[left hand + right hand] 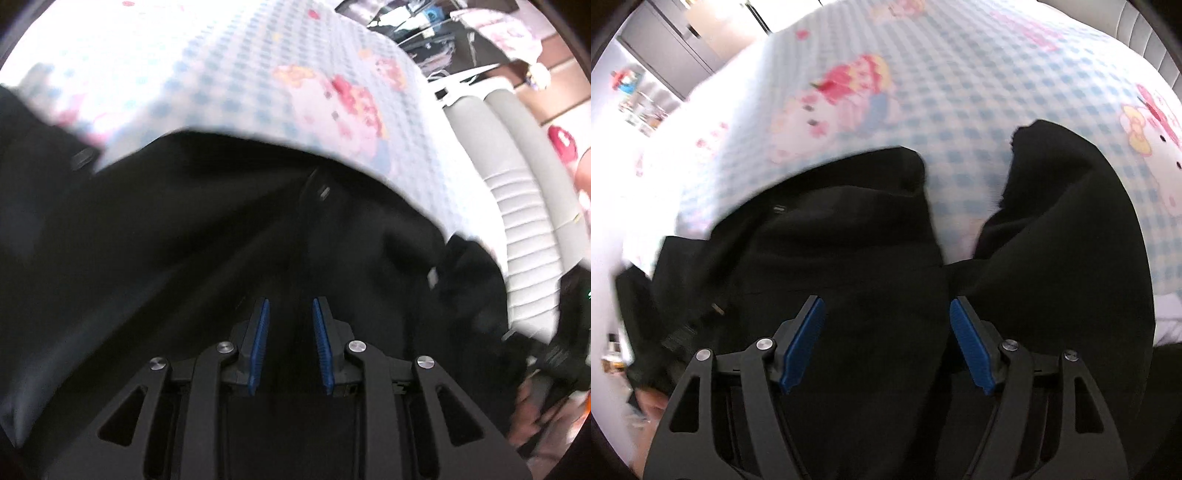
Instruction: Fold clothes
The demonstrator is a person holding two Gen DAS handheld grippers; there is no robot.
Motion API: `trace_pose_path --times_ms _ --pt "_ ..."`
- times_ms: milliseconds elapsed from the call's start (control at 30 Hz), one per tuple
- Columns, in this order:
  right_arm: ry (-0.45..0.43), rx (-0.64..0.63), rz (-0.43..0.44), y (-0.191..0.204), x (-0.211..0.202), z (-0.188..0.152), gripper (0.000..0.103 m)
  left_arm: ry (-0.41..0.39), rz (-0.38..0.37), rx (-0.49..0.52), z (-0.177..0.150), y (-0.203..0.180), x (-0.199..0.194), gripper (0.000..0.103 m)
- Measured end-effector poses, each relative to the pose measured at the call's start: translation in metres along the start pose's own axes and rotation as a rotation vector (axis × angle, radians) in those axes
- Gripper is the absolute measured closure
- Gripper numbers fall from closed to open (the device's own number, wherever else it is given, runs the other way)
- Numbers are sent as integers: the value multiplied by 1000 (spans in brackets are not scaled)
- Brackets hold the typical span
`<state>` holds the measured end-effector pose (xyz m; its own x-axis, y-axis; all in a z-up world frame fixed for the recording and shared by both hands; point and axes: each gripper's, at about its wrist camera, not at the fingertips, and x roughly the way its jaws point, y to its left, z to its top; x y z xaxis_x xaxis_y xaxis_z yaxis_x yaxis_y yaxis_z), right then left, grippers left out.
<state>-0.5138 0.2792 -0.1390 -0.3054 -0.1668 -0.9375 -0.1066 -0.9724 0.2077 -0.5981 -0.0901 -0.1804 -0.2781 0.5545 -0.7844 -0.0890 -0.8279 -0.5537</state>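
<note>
A black garment (pixel 184 240) lies rumpled on a blue-and-white checked bedsheet (pixel 240 74) with cartoon prints. In the right wrist view the garment (pixel 849 251) shows two dark lobes with a wedge of sheet (pixel 960 92) between them. My left gripper (pixel 290 301) hovers close over the black cloth, its blue pads (pixel 258 343) a small gap apart and nothing visibly pinched between them. My right gripper (pixel 886 301) is wide open above the cloth where the two lobes meet. A small metal fastener (pixel 324 192) glints on the garment.
A grey ribbed padded edge (pixel 517 221) runs along the right of the bed. A hand (pixel 535 406) shows at lower right, and another hand (pixel 653 402) at the right wrist view's lower left. Grey cabinets (pixel 683 37) and a cluttered shelf (pixel 635 96) stand beyond the bed.
</note>
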Motion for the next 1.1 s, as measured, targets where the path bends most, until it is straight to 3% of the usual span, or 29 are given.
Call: trace_pose_path --times_ms 133,200,267,300,333,367,433,467,500,567,633,667,733,800,867,933,1000,1100 --pt "29 44 -69 -20 15 22 31 28 29 21 31 -9 27 73" --pt "36 60 -85 -27 21 36 31 61 23 18 44 -10 43 65" --pt "62 20 -69 -28 29 53 27 95 12 12 54 -13 58 50" --pt "79 -8 -67 -27 33 60 26 116 26 26 55 -17 66 51" --pt "102 -35 -71 -26 40 65 25 138 49 47 55 -21 75 56" --pt "139 -67 -66 -23 54 71 26 154 80 83 55 -27 80 83" --pt "215 -96 -30 -24 80 79 34 151 135 173 56 -43 79 95" --pt "233 -92 -8 -24 87 83 41 103 141 200 57 -49 64 97" --pt "212 -89 7 -23 86 88 41 45 143 218 59 -54 48 97" --pt "91 -100 38 -19 68 102 40 -49 172 192 60 -49 13 97" --pt "-35 -79 72 -18 46 117 34 -60 217 148 57 -32 -1 97" --pt "-74 -59 68 -19 40 122 28 -41 245 134 57 -23 0 97" --pt "-104 -29 12 -24 34 129 27 9 275 98 54 -4 6 97" --pt "-47 -12 18 -33 33 126 27 51 231 65 47 7 7 97" --pt "56 -19 118 -34 42 121 21 120 171 97 39 5 9 94" --pt "172 -105 152 -24 58 110 18 161 201 149 34 2 16 90" --pt "206 -183 73 -14 81 104 17 150 196 145 34 7 13 89" --pt "243 -223 -3 -8 116 96 17 3 161 87 46 21 -23 80"
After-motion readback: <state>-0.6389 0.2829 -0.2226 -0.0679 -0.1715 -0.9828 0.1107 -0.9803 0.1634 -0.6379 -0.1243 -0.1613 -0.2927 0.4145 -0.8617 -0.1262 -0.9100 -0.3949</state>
